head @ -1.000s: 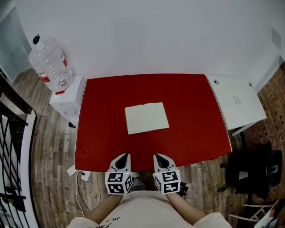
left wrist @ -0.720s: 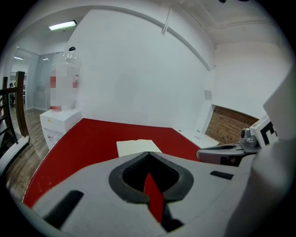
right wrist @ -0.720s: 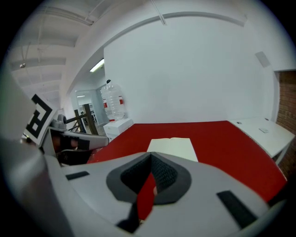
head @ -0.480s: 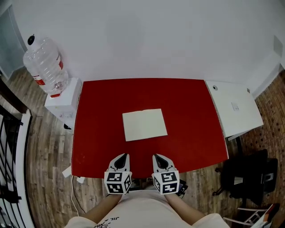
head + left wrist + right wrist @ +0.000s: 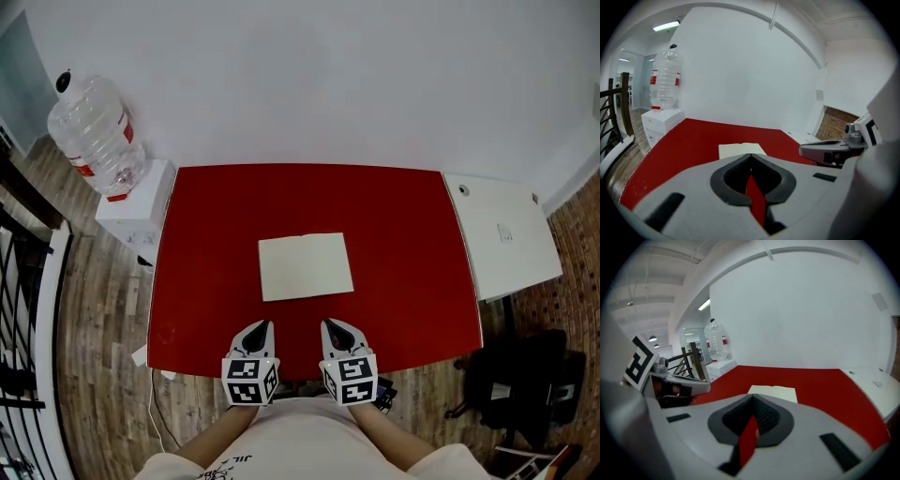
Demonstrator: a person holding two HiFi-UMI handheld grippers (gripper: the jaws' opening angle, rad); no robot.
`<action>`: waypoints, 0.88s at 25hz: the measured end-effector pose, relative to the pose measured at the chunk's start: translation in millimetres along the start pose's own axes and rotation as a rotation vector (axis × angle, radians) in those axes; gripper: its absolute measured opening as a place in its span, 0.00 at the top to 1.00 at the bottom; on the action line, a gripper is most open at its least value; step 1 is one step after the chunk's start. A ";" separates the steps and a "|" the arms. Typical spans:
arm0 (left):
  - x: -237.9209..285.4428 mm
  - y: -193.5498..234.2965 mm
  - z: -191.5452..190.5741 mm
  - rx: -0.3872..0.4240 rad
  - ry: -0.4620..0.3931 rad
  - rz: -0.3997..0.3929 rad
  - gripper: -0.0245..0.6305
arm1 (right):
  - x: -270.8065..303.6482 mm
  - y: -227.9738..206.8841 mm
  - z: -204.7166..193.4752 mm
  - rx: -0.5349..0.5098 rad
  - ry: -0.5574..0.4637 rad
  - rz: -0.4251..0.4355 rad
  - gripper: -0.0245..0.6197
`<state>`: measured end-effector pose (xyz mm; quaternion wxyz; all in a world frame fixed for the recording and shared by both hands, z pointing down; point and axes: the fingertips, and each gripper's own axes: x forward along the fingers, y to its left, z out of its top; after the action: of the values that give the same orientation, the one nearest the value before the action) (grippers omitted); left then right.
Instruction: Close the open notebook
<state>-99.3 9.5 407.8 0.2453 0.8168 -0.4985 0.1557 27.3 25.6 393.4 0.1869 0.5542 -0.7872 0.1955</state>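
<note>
The open notebook [image 5: 306, 267] lies flat with pale blank pages in the middle of the red table [image 5: 403, 234]. In the left gripper view the notebook [image 5: 740, 150] shows just beyond the jaw tips, and in the right gripper view the notebook [image 5: 772, 392] lies ahead too. My left gripper [image 5: 260, 326] and right gripper [image 5: 331, 325] hover side by side over the table's near edge, short of the notebook and not touching it. Both are shut with nothing held. The left gripper [image 5: 750, 157] has its jaws meeting at the tip, as does the right gripper [image 5: 752, 398].
A large water bottle [image 5: 94, 131] stands on a white dispenser [image 5: 136, 211] left of the table. A white side table [image 5: 502, 234] adjoins the right edge. A black chair [image 5: 525, 384] sits at lower right, a dark railing [image 5: 23, 309] at far left, a white wall behind.
The head view has shifted slightly. Both grippers remain shut at the near edge, and the notebook has not moved.
</note>
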 end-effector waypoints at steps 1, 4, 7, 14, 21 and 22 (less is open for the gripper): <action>1.5 -0.9 0.0 0.001 0.002 0.001 0.95 | 0.9 -1.6 -0.4 0.001 0.002 0.002 0.96; 5.4 -2.4 -0.9 -0.001 0.009 0.001 0.95 | 3.3 -4.7 -3.0 0.007 0.011 0.007 0.96; 8.8 -1.5 -2.1 -0.004 0.018 0.003 0.95 | 6.7 -6.2 -4.6 0.010 0.019 0.010 0.96; 18.6 9.4 -7.3 0.014 0.036 0.023 0.95 | 19.1 -9.3 -12.7 0.013 0.050 0.014 0.96; 40.9 34.0 -20.1 0.049 0.045 0.048 0.95 | 45.4 -13.6 -24.5 -0.009 0.073 0.015 0.96; 44.8 38.0 -23.1 0.053 0.049 0.052 0.95 | 49.8 -13.7 -25.9 -0.013 0.074 0.016 0.96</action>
<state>-113.0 -25.2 458.7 0.2313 0.8057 -0.5092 0.1951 26.6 -5.1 442.4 0.2180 0.5391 -0.7854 0.2121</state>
